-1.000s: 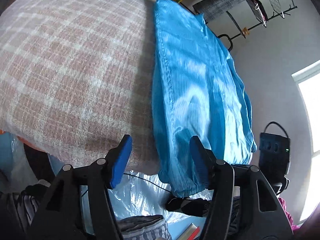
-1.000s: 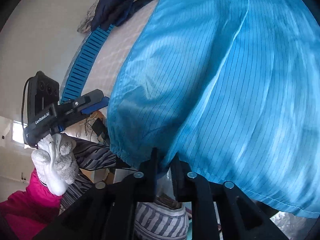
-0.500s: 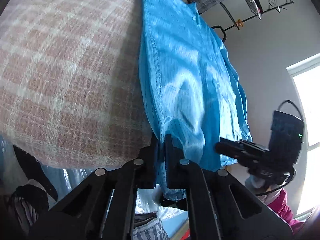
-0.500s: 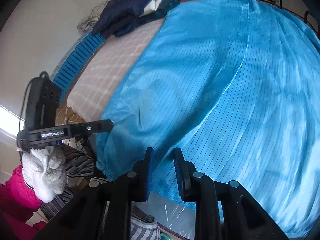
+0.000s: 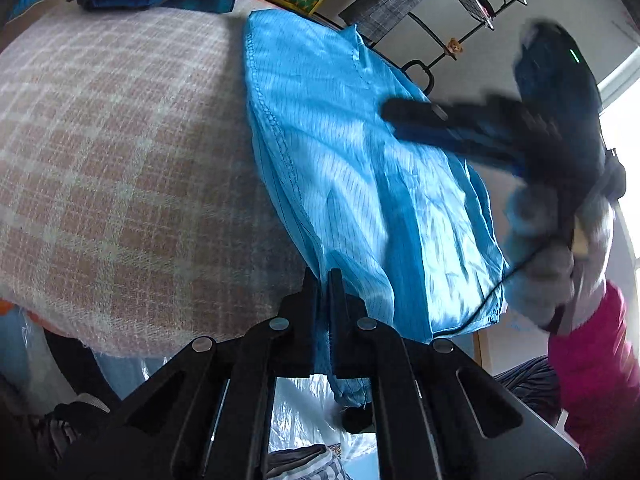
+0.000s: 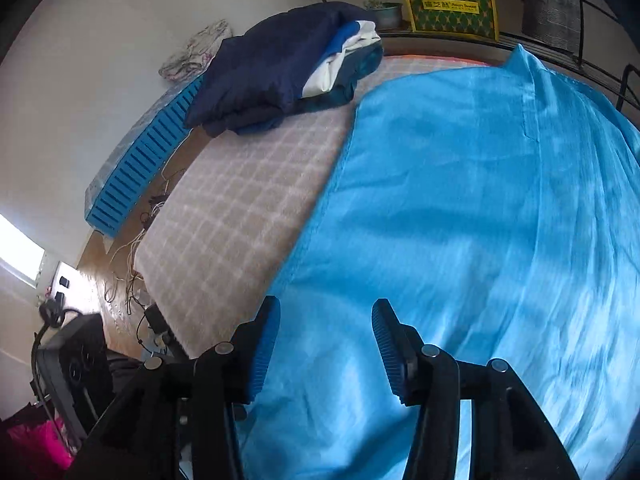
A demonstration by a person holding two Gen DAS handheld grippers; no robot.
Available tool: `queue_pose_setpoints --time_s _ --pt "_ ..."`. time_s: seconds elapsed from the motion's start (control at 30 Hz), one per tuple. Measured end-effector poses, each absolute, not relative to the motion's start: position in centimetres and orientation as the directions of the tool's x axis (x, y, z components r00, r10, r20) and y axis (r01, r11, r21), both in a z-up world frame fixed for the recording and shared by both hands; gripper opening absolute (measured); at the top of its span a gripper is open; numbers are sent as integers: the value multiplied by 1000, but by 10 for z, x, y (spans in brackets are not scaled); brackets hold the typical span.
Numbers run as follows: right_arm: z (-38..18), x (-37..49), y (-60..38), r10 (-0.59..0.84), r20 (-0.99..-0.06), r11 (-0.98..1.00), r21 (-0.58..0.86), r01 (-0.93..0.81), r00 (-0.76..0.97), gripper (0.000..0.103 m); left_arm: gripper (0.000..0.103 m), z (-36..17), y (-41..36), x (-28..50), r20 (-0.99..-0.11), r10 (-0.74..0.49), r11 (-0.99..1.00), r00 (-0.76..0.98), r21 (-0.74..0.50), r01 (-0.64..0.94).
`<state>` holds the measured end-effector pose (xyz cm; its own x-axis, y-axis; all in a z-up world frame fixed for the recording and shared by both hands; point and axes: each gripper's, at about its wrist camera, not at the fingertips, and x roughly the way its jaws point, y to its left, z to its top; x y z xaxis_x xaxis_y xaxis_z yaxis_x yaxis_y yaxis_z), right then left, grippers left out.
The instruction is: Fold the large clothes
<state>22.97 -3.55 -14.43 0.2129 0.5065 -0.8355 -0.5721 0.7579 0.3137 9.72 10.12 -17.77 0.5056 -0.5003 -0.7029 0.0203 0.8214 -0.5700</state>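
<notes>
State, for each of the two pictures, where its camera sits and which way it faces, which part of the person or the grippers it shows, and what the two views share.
Left wrist: sits behind the left gripper, looking down along jaws shut on the edge of the light blue garment; the right gripper and gloved hand show blurred.
Right wrist: sits behind the right gripper, jaws opening above the garment, gripping nothing.
Shared: garment, checked blanket, folded dark clothes, yellow-green box.
</notes>
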Motion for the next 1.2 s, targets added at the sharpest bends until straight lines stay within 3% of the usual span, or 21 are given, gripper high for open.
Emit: queue_pose_setpoints --time_s 0.1,0.2,0.4,0.47,0.53,0.57,0.63,0.93,1.2 --pt "-150 249 4 439 -873 768 241 -594 213 53 2 -175 96 100 -700 -498 826 512 -562 36" --pt "-167 259 31 378 -903 763 180 -621 202 67 2 -172 95 102 -696 -498 831 517 -553 55" --pt "-204 270 73 186 -955 781 2 -625 229 65 2 -173 98 104 -690 -505 828 518 -557 65" --pt "-214 276 76 125 -964 793 -46 -607 236 56 2 -172 97 105 -690 -506 828 517 -557 66" --pt "-222 282 74 100 -970 809 -50 -586 221 40 2 -171 97 104 -688 -507 828 520 -557 71" --pt "-220 284 71 106 -966 816 -50 -576 235 37 2 -170 96 104 -687 -507 828 521 -556 74" --pt "-218 288 68 110 -964 822 -49 -567 243 3 2 -168 95 104 -684 -510 827 522 -556 80" --pt "-191 299 22 337 -914 848 191 -495 224 0 1 -147 78 99 -669 -508 838 544 -530 131" --pt "-151 310 -61 534 -797 822 412 -393 282 0 1 -119 34 100 -663 -510 855 548 -457 243"
